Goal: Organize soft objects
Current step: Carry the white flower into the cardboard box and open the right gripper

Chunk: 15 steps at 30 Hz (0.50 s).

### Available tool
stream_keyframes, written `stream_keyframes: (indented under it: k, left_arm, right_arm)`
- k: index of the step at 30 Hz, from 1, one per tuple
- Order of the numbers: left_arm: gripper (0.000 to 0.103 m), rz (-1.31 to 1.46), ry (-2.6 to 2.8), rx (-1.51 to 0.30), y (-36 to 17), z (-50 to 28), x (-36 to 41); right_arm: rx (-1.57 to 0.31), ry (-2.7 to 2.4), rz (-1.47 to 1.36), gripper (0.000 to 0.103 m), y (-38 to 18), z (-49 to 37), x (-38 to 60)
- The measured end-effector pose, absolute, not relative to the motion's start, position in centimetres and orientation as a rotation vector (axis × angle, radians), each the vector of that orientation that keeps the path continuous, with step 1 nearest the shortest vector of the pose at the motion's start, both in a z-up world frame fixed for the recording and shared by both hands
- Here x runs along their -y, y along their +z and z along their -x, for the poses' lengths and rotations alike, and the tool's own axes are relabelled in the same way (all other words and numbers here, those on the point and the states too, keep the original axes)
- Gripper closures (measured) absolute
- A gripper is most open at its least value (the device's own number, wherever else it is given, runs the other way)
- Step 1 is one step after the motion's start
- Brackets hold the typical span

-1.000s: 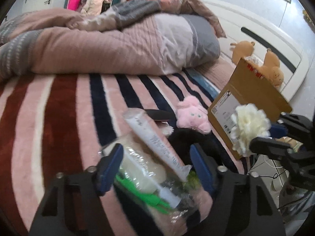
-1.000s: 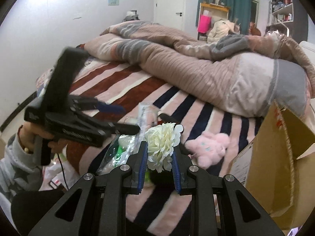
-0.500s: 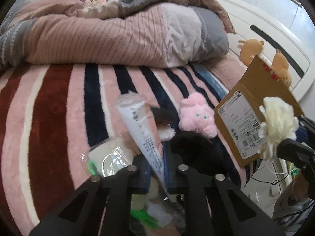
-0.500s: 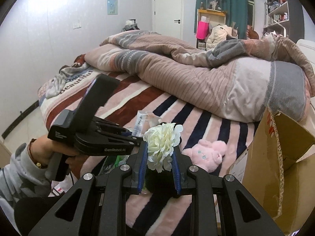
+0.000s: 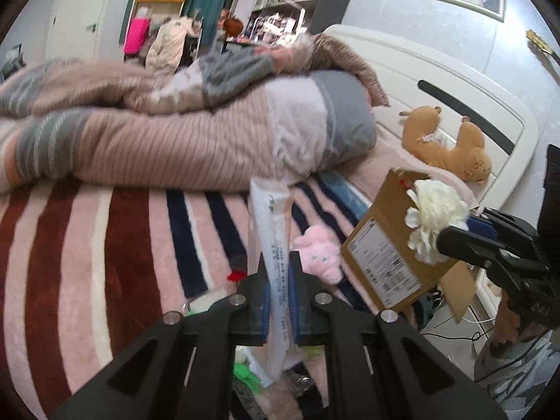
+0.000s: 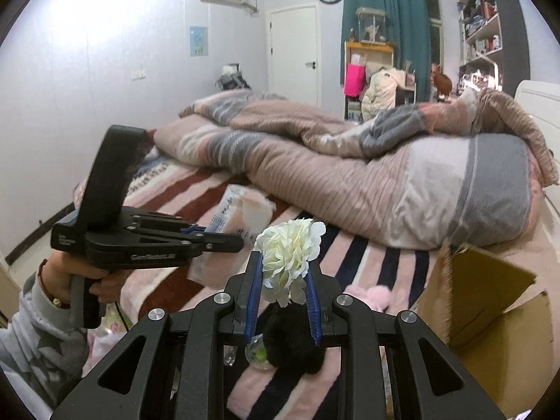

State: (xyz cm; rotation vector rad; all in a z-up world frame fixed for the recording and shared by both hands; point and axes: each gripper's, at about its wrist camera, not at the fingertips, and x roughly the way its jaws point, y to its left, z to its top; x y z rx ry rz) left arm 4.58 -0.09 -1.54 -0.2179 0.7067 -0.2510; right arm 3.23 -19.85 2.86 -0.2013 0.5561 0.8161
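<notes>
Cardboard box [image 6: 490, 315] lies right of both claws; right claw [image 6: 282, 292], nearer, grips flower [image 6: 292, 248]; left claw [image 5: 279, 297] pinches upright packet [image 5: 271, 231].

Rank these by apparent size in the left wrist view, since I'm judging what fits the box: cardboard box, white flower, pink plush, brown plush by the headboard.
1. cardboard box
2. brown plush
3. white flower and pink plush look alike; the flower, held in the right claw, may sit nearer the camera, so I won't rank them.
</notes>
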Motion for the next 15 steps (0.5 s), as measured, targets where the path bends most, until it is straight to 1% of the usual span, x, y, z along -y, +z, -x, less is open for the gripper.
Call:
stream_keyframes:
  k: [4,10,15]
  left_arm:
    - [0.099,0.158,-0.273,-0.666,1.7,-4.4,2.5]
    - [0.100,0.114,-0.324,-0.629,4.9,-5.5,6.8]
    - [0.100,0.096,-0.414,-0.637,7.3,-7.7,11.3]
  right_arm:
    - [-0.518,0.778,0.169,0.084,4.5,-3.4,22.5]
    - [-0.484,0.686,0.132,0.084,5.7,-4.1,27.6]
    - [-0.509,0.601,0.124,0.084,5.3,-5.2,32.0]
